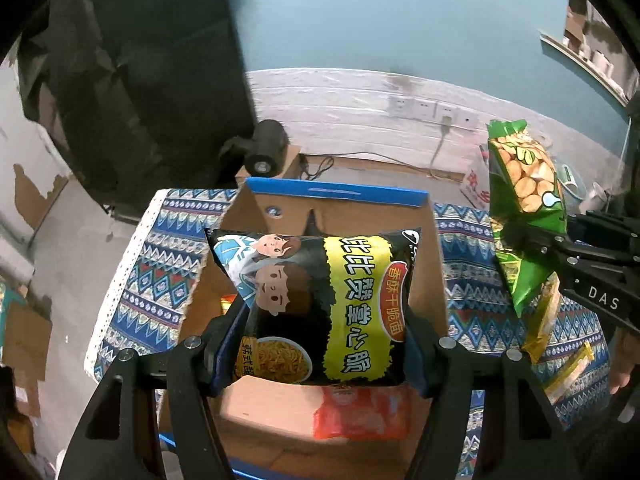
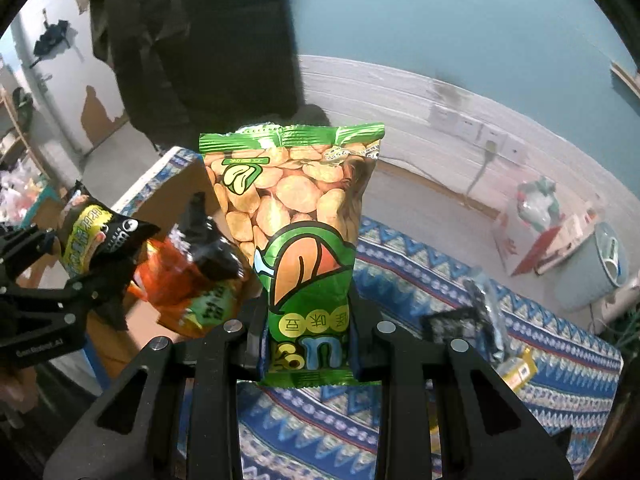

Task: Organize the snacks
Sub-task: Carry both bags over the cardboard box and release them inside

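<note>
My left gripper (image 1: 324, 342) is shut on a black noodle-snack packet (image 1: 320, 300) with a yellow label, gripping its lower part from both sides. It hangs over an open cardboard box (image 1: 336, 194) with a blue rim, where an orange packet (image 1: 360, 412) lies inside. My right gripper (image 2: 308, 344) is shut on the lower end of a green broad-bean packet (image 2: 296, 200), held upright over the patterned cloth (image 2: 440, 280) to the right of the box. The left wrist view shows the green packet (image 1: 524, 184) at the right. The black packet (image 2: 92, 236) shows at the left of the right wrist view.
Yellow packets (image 1: 540, 320) and a dark see-through packet (image 2: 484, 312) lie on the blue patterned tablecloth right of the box. A black round device (image 1: 266, 148) sits behind the box. On the floor beyond the table stand a pale bucket (image 2: 592, 264) and wall sockets with cables.
</note>
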The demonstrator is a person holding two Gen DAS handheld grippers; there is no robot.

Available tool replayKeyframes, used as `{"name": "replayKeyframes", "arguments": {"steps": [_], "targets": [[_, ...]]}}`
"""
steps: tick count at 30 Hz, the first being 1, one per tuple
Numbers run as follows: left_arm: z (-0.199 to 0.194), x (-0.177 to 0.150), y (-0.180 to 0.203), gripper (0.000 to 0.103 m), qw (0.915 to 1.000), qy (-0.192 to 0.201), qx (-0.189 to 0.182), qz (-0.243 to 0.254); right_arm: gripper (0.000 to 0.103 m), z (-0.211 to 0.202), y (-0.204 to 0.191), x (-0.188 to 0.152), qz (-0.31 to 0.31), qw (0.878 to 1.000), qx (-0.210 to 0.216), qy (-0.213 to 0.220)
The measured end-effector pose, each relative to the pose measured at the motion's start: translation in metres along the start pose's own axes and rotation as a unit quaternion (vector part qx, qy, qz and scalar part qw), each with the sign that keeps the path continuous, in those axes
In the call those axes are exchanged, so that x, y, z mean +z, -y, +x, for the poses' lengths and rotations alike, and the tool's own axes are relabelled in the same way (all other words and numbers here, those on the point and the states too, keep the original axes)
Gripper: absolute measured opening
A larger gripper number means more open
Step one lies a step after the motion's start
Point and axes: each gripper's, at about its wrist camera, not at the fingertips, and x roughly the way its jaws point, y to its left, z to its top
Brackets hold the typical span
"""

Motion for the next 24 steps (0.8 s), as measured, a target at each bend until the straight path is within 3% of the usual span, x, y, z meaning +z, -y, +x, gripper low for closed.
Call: {"name": "replayKeyframes", "arguments": {"steps": [14, 24], "targets": [[0.017, -0.007, -0.050, 0.069, 0.9978, -0.033, 0.011, -0.057, 0.027, 0.043, -0.044, 0.021, -0.020, 0.999, 0.032, -0.019], [0.024, -0.013, -0.060, 0.074, 0.9958, -0.060, 0.027, -0.064, 0.027, 0.062, -0.063, 0.021, -0.023, 0.997, 0.057, -0.037]]}}
